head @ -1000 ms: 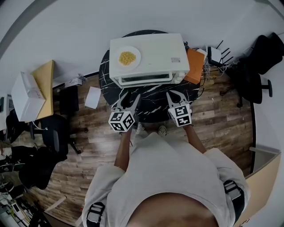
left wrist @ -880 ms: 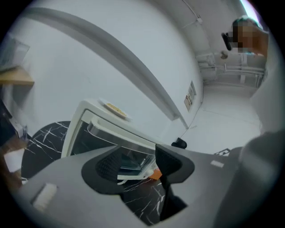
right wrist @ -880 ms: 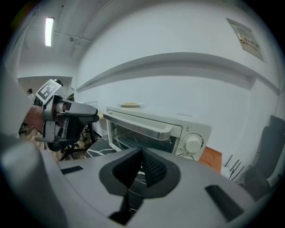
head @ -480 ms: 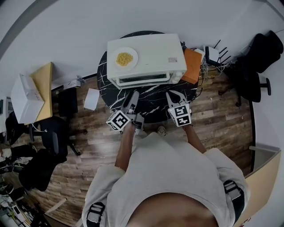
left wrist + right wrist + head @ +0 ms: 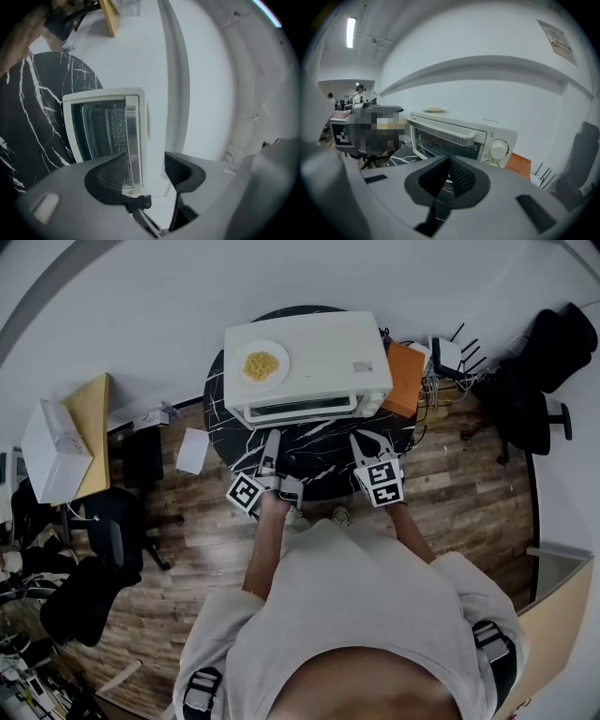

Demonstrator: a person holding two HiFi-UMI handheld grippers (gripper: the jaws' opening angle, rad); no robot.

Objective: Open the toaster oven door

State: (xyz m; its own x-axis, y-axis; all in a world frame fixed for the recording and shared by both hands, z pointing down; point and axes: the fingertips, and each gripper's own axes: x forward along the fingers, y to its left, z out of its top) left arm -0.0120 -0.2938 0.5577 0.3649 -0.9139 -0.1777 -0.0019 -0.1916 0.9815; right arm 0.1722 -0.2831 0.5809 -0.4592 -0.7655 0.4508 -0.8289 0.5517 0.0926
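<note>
One white toaster oven (image 5: 314, 357) stands on one round black marble-patterned table (image 5: 323, 463), its glass door shut and its single silver bar handle (image 5: 446, 131) across the top of the door. One white plate of yellow food (image 5: 260, 365) sits on the oven's roof, toward its left end. One flat orange board (image 5: 409, 378) lies just beside the oven's right end.

Two grippers are held over the table's near edge, both short of the door. The left gripper (image 5: 272, 440) is rolled onto its side, so the oven looks turned on end in the left gripper view. Its jaws have just been opening and stand wide apart. Nothing is gripped — the handle only lines up beyond the gap. The right gripper (image 5: 367, 439) has its two pads pressed together on nothing.
</note>
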